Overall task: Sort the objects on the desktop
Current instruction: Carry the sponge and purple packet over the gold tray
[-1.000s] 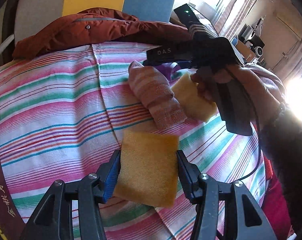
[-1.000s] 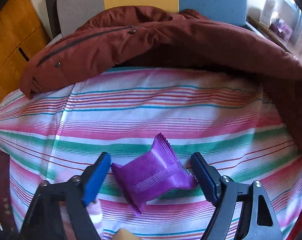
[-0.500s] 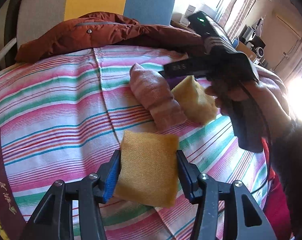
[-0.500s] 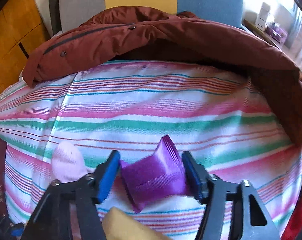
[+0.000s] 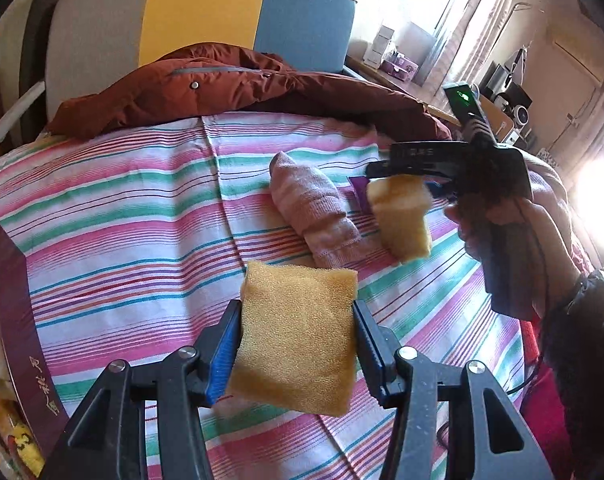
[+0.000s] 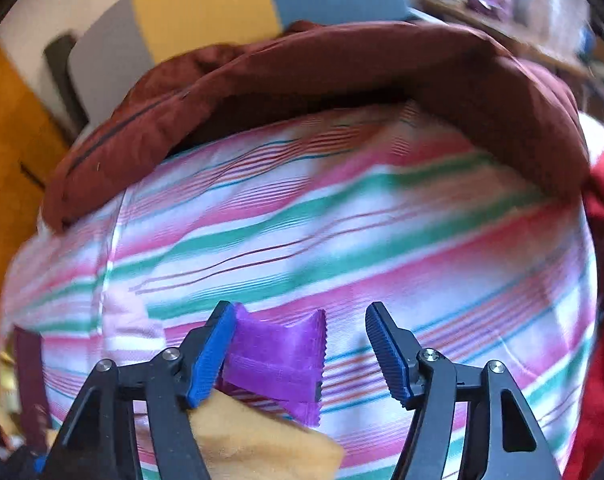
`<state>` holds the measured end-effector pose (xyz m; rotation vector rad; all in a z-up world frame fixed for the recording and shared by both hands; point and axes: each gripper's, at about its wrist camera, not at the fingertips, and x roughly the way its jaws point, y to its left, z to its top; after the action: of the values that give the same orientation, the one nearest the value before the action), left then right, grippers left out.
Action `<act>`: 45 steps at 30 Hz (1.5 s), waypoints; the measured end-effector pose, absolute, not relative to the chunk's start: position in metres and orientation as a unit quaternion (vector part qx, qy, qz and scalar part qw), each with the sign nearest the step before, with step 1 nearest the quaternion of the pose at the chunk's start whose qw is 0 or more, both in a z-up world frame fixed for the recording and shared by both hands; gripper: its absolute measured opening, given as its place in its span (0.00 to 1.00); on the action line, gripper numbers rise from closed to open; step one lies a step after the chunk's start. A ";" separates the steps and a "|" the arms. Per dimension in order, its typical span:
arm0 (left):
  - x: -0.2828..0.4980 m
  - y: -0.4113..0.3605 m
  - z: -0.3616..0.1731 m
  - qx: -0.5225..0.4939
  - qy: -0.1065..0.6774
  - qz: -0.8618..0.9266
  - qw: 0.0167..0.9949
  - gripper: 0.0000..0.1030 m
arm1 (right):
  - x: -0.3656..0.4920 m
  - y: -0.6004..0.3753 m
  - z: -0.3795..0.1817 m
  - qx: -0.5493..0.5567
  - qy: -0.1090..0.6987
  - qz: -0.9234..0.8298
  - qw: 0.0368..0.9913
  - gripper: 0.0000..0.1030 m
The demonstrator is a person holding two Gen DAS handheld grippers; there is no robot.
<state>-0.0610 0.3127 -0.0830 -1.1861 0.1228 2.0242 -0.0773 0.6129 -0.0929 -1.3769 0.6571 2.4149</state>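
Left wrist view: a yellow sponge is clamped by the left gripper. The right gripper, jaws just reopened, has the purple packet loose between them; re-centring is probably needed.

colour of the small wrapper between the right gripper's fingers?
Purple, with crimped zigzag ends. The wrapper shows best in the right wrist view.

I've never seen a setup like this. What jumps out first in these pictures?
First, the square yellow sponge, clamped between the blue-padded left tongs above the striped pink, green and white cloth. In the right view, a shiny purple snack wrapper lies between the right tongs, whose jaws have just been opening; it touches only the left pad. Behind, a rust-brown padded jacket sprawls along the cloth's far edge.
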 end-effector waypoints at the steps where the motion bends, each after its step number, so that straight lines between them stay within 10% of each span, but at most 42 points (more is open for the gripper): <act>1: -0.061 0.311 -0.083 -0.466 0.047 0.794 0.387 0.52 | -0.073 0.618 -0.093 -0.474 0.244 0.833 0.146 0.68; 22: -0.047 0.287 -0.065 -0.458 0.030 0.797 0.393 0.53 | -0.095 0.573 -0.103 -0.548 0.161 0.809 0.136 0.81; 30: -0.032 0.261 -0.053 -0.448 0.020 0.804 0.390 0.53 | -0.069 0.545 -0.093 -0.535 0.179 0.818 0.108 0.53; 45: -0.014 0.226 -0.033 -0.426 0.004 0.820 0.384 0.53 | -0.021 0.546 -0.043 -0.446 0.244 0.848 0.148 0.46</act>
<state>-0.0137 0.2258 -0.0328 -1.0851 0.0098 2.0893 -0.0213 0.5455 -0.0432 -1.2827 0.7014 2.4391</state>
